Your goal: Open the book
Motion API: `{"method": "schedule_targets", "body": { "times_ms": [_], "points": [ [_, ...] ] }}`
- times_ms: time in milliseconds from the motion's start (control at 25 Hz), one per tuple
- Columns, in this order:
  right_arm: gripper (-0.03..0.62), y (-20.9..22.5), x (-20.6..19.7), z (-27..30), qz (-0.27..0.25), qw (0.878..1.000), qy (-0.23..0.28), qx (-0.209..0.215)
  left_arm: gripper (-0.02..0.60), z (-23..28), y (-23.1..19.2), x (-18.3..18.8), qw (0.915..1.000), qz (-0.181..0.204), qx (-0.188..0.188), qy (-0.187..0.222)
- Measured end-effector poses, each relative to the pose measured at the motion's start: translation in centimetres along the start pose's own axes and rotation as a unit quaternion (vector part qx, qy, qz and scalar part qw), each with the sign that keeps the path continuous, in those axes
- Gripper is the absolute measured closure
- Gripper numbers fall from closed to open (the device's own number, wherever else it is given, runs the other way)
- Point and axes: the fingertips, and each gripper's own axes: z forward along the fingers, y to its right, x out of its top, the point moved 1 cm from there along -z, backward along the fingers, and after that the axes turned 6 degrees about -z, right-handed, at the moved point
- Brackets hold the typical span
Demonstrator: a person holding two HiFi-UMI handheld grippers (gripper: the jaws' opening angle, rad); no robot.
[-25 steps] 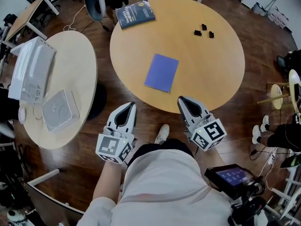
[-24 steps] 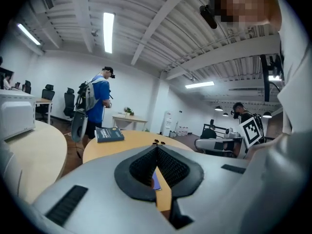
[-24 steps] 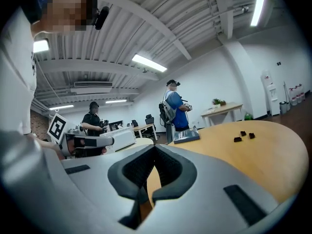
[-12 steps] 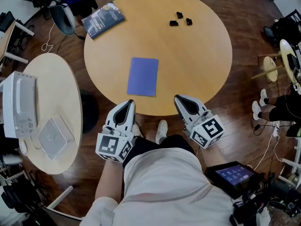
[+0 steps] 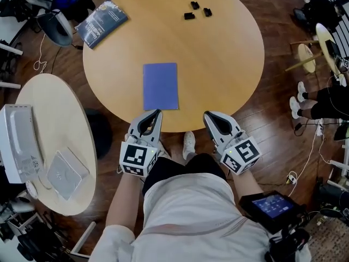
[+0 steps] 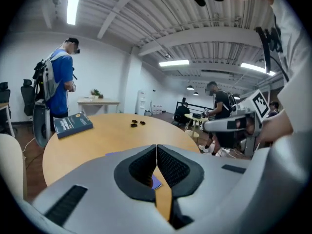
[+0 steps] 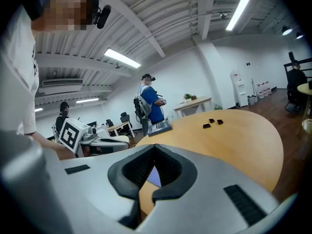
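Fingers [image 6: 139, 167] of left gripper [image 5: 157, 112] and right gripper [image 5: 209, 115] are pressed together, empty, at the near rim of the round wooden table [image 5: 234, 64]. Approach is judged in hand: the thin closed violet book [image 5: 160, 85], flat just beyond the left gripper, must be reached and its cover lifted. Counted: two books, the other a dark-blue printed book [image 5: 101, 16] far left; three small black blocks [image 5: 197, 10].

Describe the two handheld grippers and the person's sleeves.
The left gripper and right gripper match: light grey moulded shells that taper to a point, with black ribbed pads inside. Each carries a white cube printed with black square markers. The shirt is pale and short-sleeved.
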Motion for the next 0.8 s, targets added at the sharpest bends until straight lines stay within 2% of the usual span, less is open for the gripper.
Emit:
{"method": "schedule_targets", "body": {
  "times_ms": [160,400,640,800],
  "points": [
    [0.597,0.2,-1.7,-0.1,0.01,1.0,-0.018,-0.006,0.569,3.2,-0.5,-4.2,0.9967,0.039,-0.004,-0.071],
    [0.597,1.0,-3.6,-0.5,0.019,0.999,-0.035,-0.006,0.551,7.1,-0.1,-8.2,0.9871,0.09,-0.006,-0.132],
    [0.597,2.2,-5.0,-0.9,0.024,0.999,-0.048,-0.003,0.49,11.2,1.2,-12.0,0.9677,0.164,-0.026,-0.19],
    [0.597,2.5,-6.8,-0.8,0.035,0.997,-0.063,-0.01,0.486,12.6,0.8,-14.2,0.9543,0.208,-0.023,-0.213]
  ]
}}
